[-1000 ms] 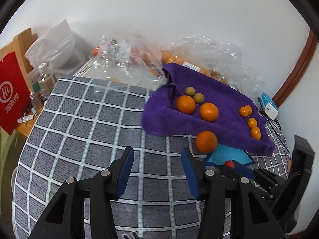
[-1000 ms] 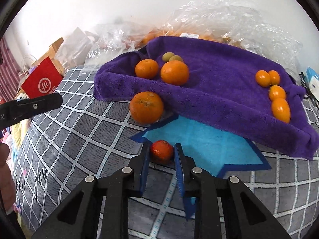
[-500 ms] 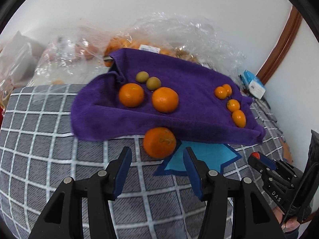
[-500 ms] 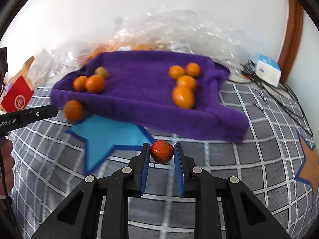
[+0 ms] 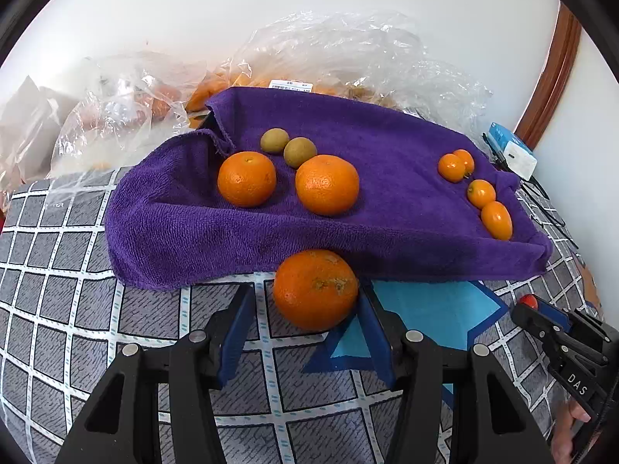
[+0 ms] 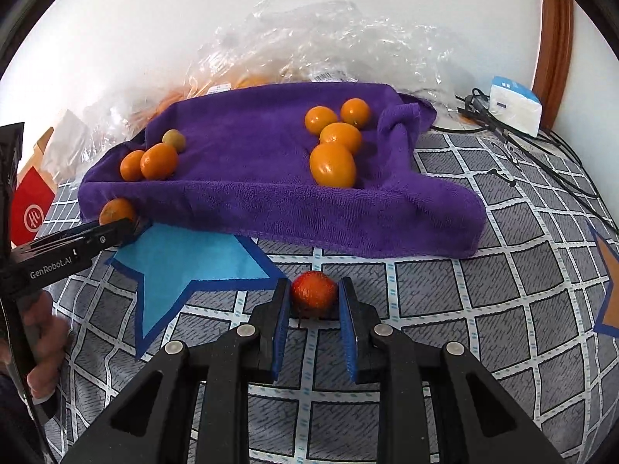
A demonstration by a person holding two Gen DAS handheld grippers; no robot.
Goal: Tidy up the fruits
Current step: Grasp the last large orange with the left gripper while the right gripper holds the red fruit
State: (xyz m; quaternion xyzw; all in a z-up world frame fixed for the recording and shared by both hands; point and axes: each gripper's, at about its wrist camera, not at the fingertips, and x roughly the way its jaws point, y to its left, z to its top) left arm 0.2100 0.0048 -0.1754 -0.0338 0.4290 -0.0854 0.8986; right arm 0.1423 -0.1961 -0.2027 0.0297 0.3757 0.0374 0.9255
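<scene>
In the left wrist view, the left gripper (image 5: 305, 309) is tilted down toward a grey cover (image 5: 77, 309) printed with a white grid and blue stars. Its jaws have just been opening and stand apart around a large orange (image 5: 315, 290) with a dimpled, scarred rind; a gap is seen at the left pad, while contact at the right pad cannot be told. The orange lies on the cover, touching the front edge of a plush purple towel (image 5: 387, 208). On the towel are seen two round oranges (image 5: 247, 178), two dull green fruits (image 5: 300, 152) and four small glossy kumquats (image 5: 479, 193) near its right end. Crinkled clear plastic bags (image 5: 348, 50) are heaped behind.

In the right wrist view, the right gripper (image 6: 314, 301) is angled down over the same cover, its jaws clamped on a small, rough-skinned red fruit (image 6: 313, 292) just in front of the towel's hem. At the left edge the person's left hand (image 6: 46, 348) is wrapped around the other gripper's black handle.
</scene>
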